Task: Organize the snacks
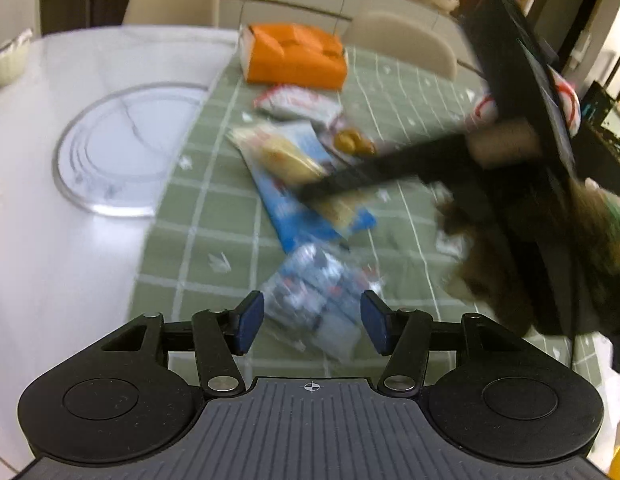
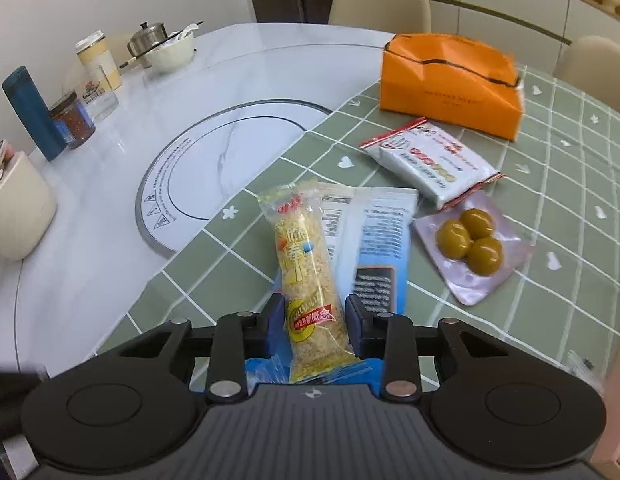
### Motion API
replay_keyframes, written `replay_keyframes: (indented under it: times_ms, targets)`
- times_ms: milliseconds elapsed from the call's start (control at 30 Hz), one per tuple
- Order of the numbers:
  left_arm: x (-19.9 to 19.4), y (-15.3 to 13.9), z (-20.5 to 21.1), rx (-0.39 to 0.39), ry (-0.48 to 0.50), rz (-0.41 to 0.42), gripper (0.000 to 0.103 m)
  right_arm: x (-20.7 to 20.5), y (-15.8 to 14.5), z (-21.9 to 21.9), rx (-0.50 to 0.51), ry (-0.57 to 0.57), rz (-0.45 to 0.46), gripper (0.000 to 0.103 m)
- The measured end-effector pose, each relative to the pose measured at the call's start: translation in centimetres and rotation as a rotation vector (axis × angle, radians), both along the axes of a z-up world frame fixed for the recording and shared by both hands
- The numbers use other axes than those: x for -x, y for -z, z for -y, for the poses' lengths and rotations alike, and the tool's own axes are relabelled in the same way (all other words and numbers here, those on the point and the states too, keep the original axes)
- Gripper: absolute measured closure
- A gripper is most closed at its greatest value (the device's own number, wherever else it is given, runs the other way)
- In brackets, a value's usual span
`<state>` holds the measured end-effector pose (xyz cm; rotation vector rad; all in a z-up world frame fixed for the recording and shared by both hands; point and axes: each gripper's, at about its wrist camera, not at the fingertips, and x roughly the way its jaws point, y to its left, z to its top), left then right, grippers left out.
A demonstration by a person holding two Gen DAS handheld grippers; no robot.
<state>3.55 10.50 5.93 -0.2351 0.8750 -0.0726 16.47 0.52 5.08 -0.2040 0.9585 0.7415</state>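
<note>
My right gripper (image 2: 315, 328) is shut on a yellow grain-bar packet (image 2: 306, 264), its blue pads pressing both sides. The bar lies across a flat blue-and-white packet (image 2: 383, 232) on the green checked cloth (image 2: 549, 184). The blurred left wrist view shows my left gripper (image 1: 313, 322) low over a small blue-and-silver packet (image 1: 310, 300). That packet lies between the pads, which stand apart from it. Further up, the right gripper (image 1: 310, 194) reaches in from the right onto the yellow bar (image 1: 286, 156).
An orange bag (image 2: 449, 88) stands at the cloth's far edge. Before it lie a white packet with red edges (image 2: 429, 164) and a clear pack of green olives (image 2: 469, 244). A round turntable (image 2: 230, 152), jars, a flask and a bowl (image 2: 172, 54) occupy the marble table's left.
</note>
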Motion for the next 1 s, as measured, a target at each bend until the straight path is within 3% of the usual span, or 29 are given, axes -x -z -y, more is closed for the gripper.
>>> replay_keyframes:
  times_ms: [167, 367, 600, 833, 1000]
  targets:
    - [-2.5, 0.7, -1.8, 0.062, -0.017, 0.008, 0.044, 1.1, -0.1, 5.5, 0.017, 0.096, -0.036, 0.071]
    - [-3.7, 2.5, -1.4, 0.120, 0.001, -0.054, 0.043, 4.5, 0.5, 12.5, 0.042, 0.161, -0.090, 0.073]
    - [-1.6, 2.8, 2.5, 0.059, 0.062, -0.085, 0.043, 9.3, 0.9, 16.1, 0.064, 0.114, -0.045, 0.072]
    - [-2.6, 1.9, 3.8, 0.046, -0.079, -0.076, 0.043, 11.0, 1.4, 17.2, 0.053, 0.128, -0.036, 0.056]
    - [-4.1, 2.6, 6.4, -0.055, -0.041, -0.127, 0.038, 12.2, 1.9, 17.7, 0.047, 0.148, 0.022, 0.044]
